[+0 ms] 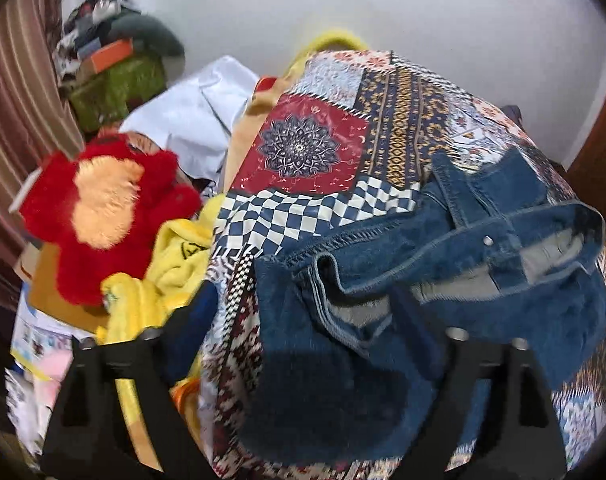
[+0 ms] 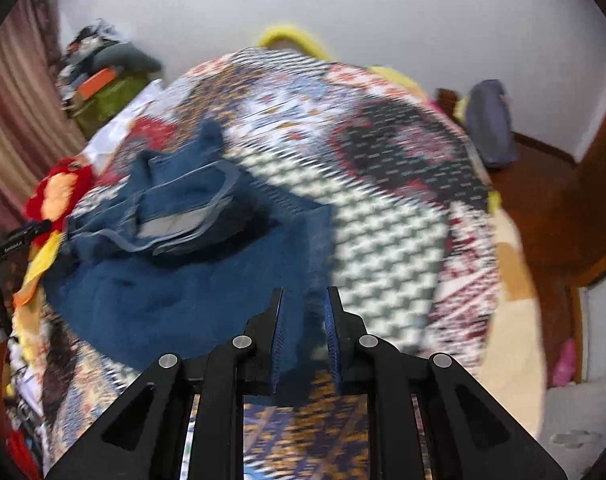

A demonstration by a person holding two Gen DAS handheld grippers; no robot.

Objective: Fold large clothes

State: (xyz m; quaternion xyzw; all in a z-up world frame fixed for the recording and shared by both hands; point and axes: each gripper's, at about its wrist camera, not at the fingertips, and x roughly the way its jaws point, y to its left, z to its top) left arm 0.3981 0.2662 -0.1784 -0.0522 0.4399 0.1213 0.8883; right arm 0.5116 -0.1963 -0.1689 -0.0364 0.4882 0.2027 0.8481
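On the patchwork bedspread (image 1: 323, 128) I've got the jeans (image 1: 403, 264) bunched, waistband up. Left gripper (image 1: 303, 320) spread wide over the denim. Right gripper (image 2: 305, 312) pinching a denim fold. No readable label anywhere; right view too blurred. Red plush (image 1: 103, 208) lies beside the bed.

Jeans (image 1: 403, 344): blue denim. Bedspread (image 1: 327, 148): patchwork, red mandala, navy-white checks. Plush toy (image 1: 103, 208): red, apparently peach-faced.
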